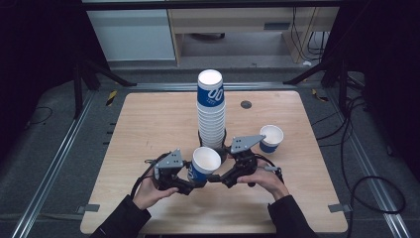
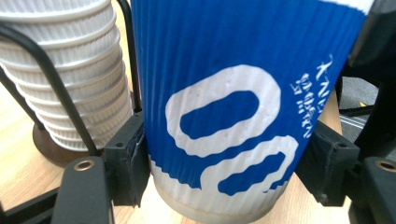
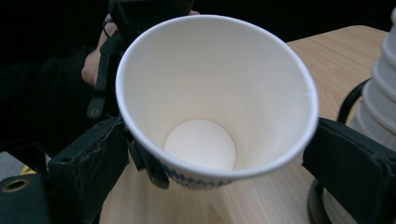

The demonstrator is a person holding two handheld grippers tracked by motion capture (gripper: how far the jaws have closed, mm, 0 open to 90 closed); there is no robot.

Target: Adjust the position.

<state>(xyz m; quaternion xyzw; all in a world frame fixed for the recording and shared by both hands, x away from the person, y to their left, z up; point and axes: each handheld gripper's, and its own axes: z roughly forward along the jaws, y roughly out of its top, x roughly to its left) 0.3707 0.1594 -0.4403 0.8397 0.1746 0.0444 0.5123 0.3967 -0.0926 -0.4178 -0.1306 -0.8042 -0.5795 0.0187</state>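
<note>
Cup handover in front of the cup stack (image 1: 211,111).
Paper cup (image 1: 203,164) is gripped by left claw (image 1: 190,182); right claw (image 1: 218,177) stands wide around its rim, apparently not pressing. Crushing or tipping is risked if the rim is squeezed.

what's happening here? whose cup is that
A person works two handheld grippers over a wooden table. The left gripper is shut on a blue paper cup, its fingers pressing the cup's sides. The right gripper sits at that cup with its fingers apart, not clamping. Behind stands a tall cup stack in a holder; another single cup stands to the right.
</note>
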